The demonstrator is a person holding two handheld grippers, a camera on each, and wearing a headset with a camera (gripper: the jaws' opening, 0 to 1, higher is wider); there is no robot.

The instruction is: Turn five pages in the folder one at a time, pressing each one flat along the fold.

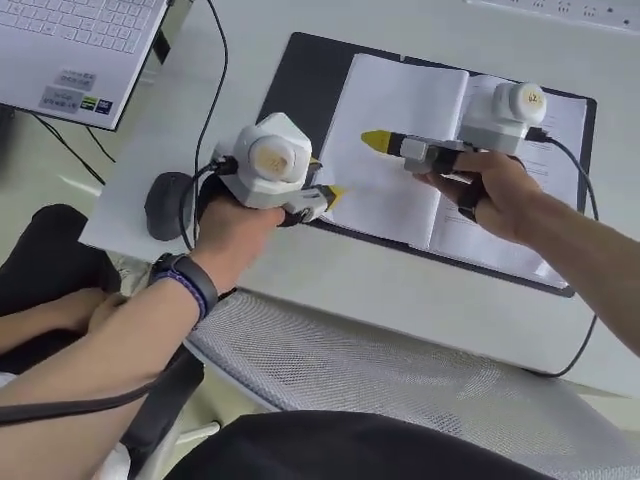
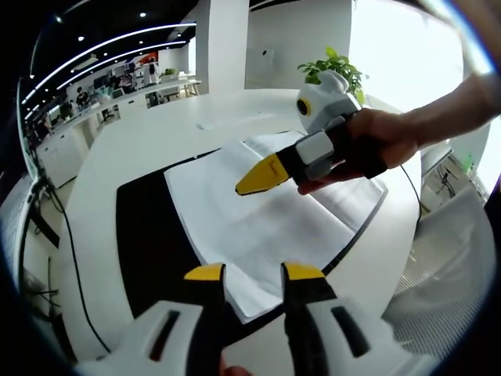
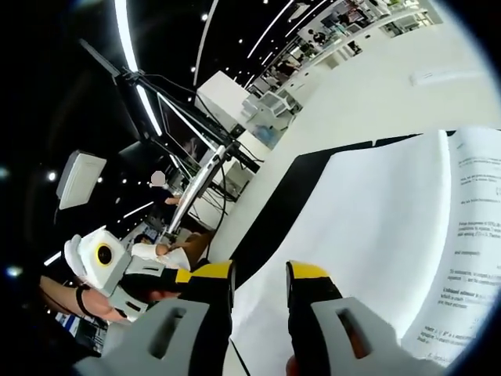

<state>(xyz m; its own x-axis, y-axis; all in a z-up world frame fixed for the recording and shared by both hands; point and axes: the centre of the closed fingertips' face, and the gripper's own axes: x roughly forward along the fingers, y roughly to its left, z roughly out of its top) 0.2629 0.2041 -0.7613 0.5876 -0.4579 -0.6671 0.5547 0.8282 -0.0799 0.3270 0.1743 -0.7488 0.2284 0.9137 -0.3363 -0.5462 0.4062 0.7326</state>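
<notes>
A black folder [image 1: 298,80] lies open on the white table with white pages inside. Its left page [image 1: 400,110] is blank; the right page [image 1: 560,120] carries print. My right gripper [image 1: 375,142] hovers low over the blank page near the fold, jaws slightly apart with nothing between them; from its own view [image 3: 258,270] the page [image 3: 376,219] lies under the tips. My left gripper [image 1: 330,195] sits at the folder's near left corner, open and empty [image 2: 254,272], facing the page [image 2: 250,227] and the right gripper [image 2: 262,174].
A laptop [image 1: 70,50] stands at the far left and a dark mouse [image 1: 165,205] near the table's corner. Cables [image 1: 215,70] run across the table beside the folder. A grey mesh chair [image 1: 350,370] is just below the table's near edge.
</notes>
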